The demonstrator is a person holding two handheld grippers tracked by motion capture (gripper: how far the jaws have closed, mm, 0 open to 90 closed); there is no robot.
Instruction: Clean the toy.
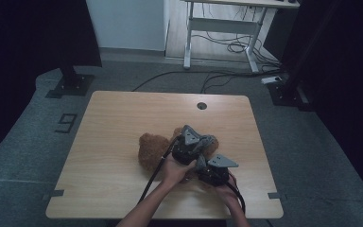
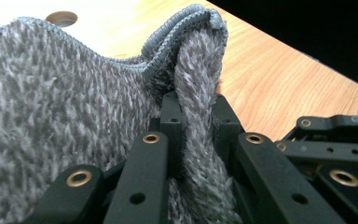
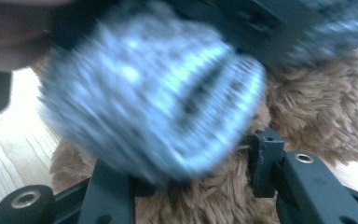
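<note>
Grey fuzzy cloth [image 2: 65, 107] pinched between left gripper [image 2: 196, 116] jaws.

One legible mark: a dark, blocky numeral [image 1: 66, 123] on the grey floor [image 1: 23, 142], left of the counter [image 1: 113, 118]. From the high view it reads as "9"; seen from the opposite side it would read "6". No other text, label or brand readable.
</note>
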